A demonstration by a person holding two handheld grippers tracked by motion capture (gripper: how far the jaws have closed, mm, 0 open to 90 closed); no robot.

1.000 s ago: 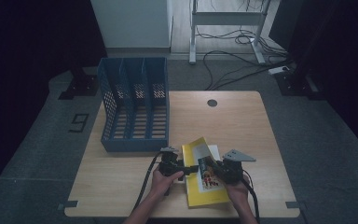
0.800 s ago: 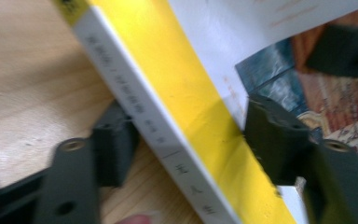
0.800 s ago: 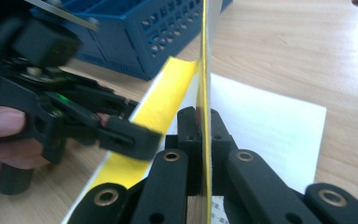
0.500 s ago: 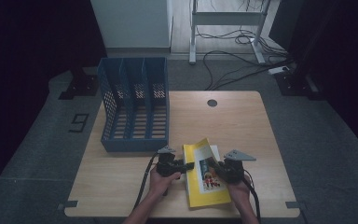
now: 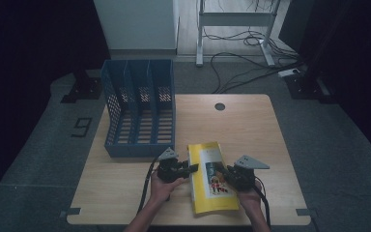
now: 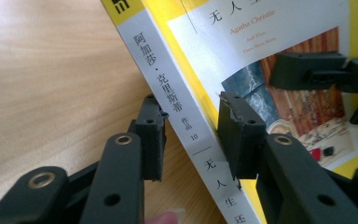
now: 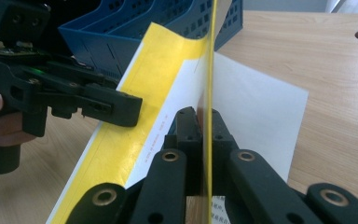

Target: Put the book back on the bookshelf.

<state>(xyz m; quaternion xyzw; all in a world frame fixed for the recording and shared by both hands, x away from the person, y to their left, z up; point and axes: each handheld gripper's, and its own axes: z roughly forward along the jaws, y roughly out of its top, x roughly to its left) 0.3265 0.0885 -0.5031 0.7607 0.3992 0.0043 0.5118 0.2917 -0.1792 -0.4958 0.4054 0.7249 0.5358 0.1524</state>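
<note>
One blue file rack (image 5: 140, 108) stands at the left of the desk (image 5: 251, 125), with three slots side by side, all open toward the top. Nothing touches it. Just to its right and nearer the person lies one yellow book (image 5: 211, 178), its front cover showing a white panel with a small picture.

Two tools work on that single book. The left tool (image 5: 189, 170), held in the left hand (image 5: 162, 186), meets the book at its spine side. In the left gripper view this left tool (image 6: 189, 135) straddles the white spine (image 6: 182, 116), one jaw on the desk side and one over the cover edge. Its jaws have just been closing with the spine between them; the cover-side pad (image 6: 235, 135) sits against the book, while a narrow strip of desk shows between the other pad and the spine, so the grip is not fully tight.

Farther right, the right tool (image 5: 228, 174), in the right hand (image 5: 250, 195), is at the book's outer edge. In the right gripper view the right tool (image 7: 204, 126) is clamped shut on the yellow front cover (image 7: 210, 70), which stands up edge-on between its two jaws, lifted off the white page (image 7: 256, 102) beneath. One round hole (image 5: 220, 106) sits in the desk beyond the book.
</note>
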